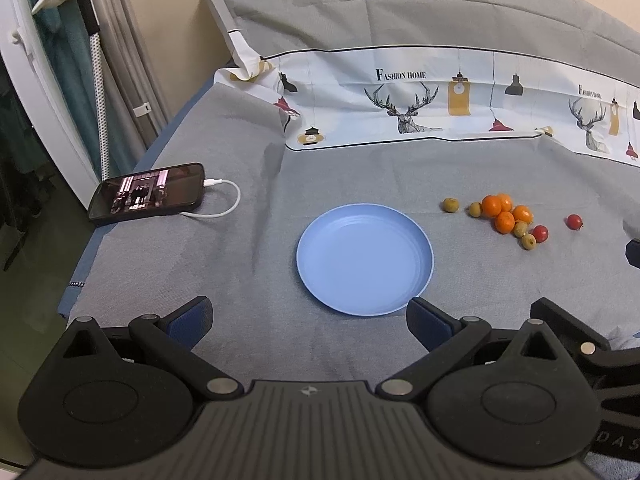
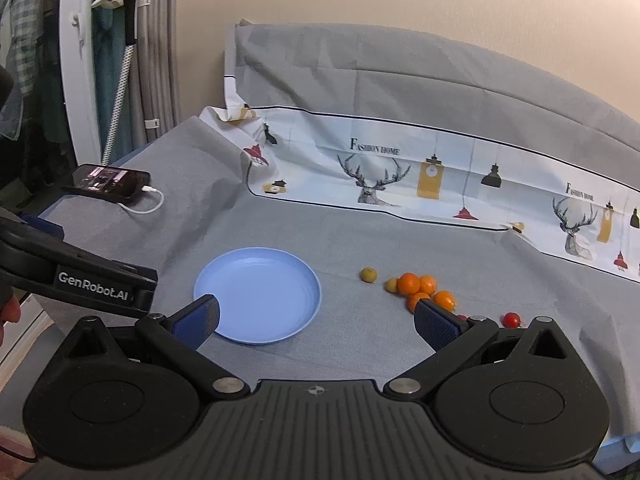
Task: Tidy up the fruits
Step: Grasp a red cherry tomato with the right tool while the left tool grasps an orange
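An empty blue plate (image 1: 364, 258) lies on the grey cloth, also in the right wrist view (image 2: 258, 294). To its right lies a cluster of small oranges (image 1: 502, 210) (image 2: 418, 285), green olives (image 1: 451, 205) (image 2: 368, 275) and red cherry tomatoes (image 1: 574, 221) (image 2: 511, 319). My left gripper (image 1: 310, 318) is open and empty, just in front of the plate. My right gripper (image 2: 316, 318) is open and empty, between the plate and the fruit, its right finger hiding part of the cluster.
A phone (image 1: 148, 193) on a white charging cable (image 1: 224, 200) lies at the cloth's left edge. A deer-print sheet (image 1: 420, 100) and a grey pillow lie behind. The left gripper's body (image 2: 80, 276) shows at the left of the right wrist view.
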`<state>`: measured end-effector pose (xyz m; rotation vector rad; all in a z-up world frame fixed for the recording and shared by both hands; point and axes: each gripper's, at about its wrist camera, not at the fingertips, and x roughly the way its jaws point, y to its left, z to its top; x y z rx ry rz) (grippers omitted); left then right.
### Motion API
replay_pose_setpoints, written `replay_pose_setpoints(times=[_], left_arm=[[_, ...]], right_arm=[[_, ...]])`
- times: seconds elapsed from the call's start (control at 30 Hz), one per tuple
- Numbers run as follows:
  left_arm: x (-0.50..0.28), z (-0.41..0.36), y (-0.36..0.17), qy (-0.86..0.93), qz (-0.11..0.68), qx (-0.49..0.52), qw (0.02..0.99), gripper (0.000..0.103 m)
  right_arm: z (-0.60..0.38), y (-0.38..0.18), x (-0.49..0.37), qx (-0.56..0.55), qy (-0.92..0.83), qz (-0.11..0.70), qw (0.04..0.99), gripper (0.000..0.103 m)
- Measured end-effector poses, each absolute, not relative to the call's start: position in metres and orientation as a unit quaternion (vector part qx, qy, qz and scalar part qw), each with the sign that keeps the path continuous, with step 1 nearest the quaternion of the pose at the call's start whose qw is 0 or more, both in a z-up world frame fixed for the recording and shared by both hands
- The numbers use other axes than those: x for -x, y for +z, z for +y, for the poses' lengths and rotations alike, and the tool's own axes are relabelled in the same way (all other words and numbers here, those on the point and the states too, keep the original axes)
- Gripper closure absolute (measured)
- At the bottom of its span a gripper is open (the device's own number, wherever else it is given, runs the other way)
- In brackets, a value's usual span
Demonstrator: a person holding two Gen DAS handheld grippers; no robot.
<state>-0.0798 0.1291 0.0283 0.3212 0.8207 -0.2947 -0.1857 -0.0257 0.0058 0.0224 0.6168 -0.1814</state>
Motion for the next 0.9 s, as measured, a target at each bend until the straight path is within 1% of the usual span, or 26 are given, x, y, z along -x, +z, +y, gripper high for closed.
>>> replay_pose_setpoints(times=[0.33, 0.57, 0.73, 0.9], left_arm=[[0.081, 0.094, 0.017, -0.159, 0.405, -0.185, 0.881, 0.000], [0.076, 0.048, -0.003, -0.181, 0.428, -0.203, 0.862, 0.000], [0.060, 0.003, -0.027, -0.227, 0.461, -0.191, 0.836, 0.000], [0.032, -0.052, -0.067, -0.252, 0.496, -0.193, 0.808, 0.000]], right_arm=[[-0.061, -0.010, 0.189, -0.029, -0.130, 0.313, 0.941, 0.000], [-0.101, -0.027, 0.200, -0.056, -0.169, 0.329, 0.927, 0.000], [-0.150, -0.054, 0.205, -0.099, -0.223, 0.328, 0.913, 0.000], [-0.214, -0.101, 0.189, -0.150, -0.295, 0.324, 0.886, 0.000]])
